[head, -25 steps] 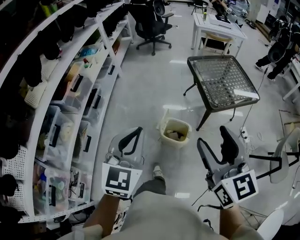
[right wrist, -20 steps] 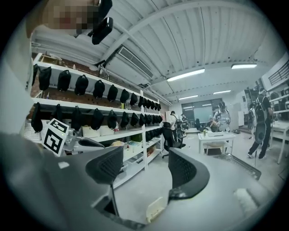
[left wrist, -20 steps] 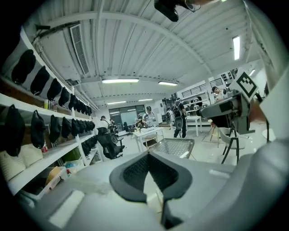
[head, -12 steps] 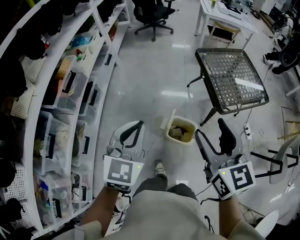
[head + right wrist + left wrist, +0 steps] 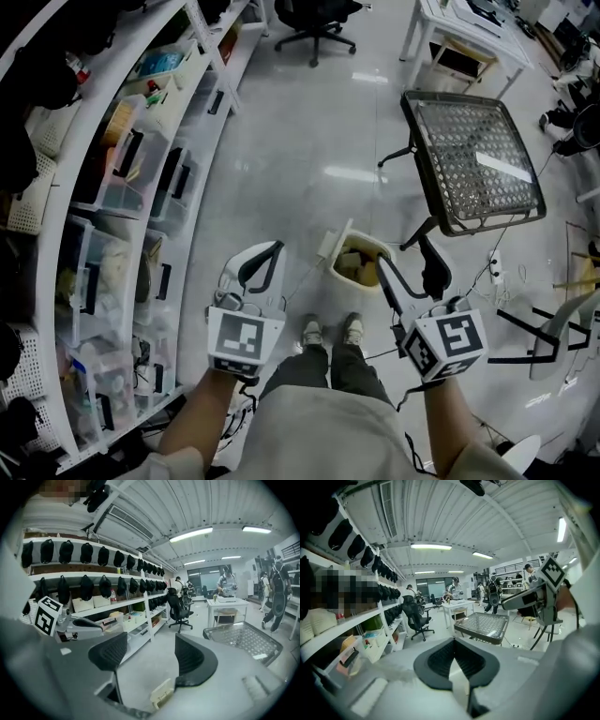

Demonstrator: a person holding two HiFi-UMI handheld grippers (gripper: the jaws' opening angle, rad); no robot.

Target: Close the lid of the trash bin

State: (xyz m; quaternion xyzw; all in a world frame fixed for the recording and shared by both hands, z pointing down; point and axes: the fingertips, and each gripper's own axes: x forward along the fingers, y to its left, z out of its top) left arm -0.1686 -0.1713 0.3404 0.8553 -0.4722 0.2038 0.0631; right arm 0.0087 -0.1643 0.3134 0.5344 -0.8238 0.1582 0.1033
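The cream trash bin (image 5: 345,274) stands on the floor just ahead of the person's feet, with rubbish inside. Its lid (image 5: 332,244) stands up at the bin's left side, and the lid (image 5: 161,693) also shows low between the right jaws. My right gripper (image 5: 410,265) (image 5: 150,651) hovers over the bin's right part, open, with nothing between its pads. My left gripper (image 5: 274,251) (image 5: 454,641) is to the left of the bin and apart from it, its tips touching and holding nothing.
White shelves (image 5: 112,178) with storage boxes run along the left. A dark mesh-top table (image 5: 478,155) stands behind and right of the bin. Cables and a power strip (image 5: 495,267) lie on the floor to the right. An office chair (image 5: 314,14) and a white desk (image 5: 469,37) are farther back.
The person has stepped towards the bin and both grippers have come down and forward. The right gripper now overlaps the bin in the head view; the lid still stands up.
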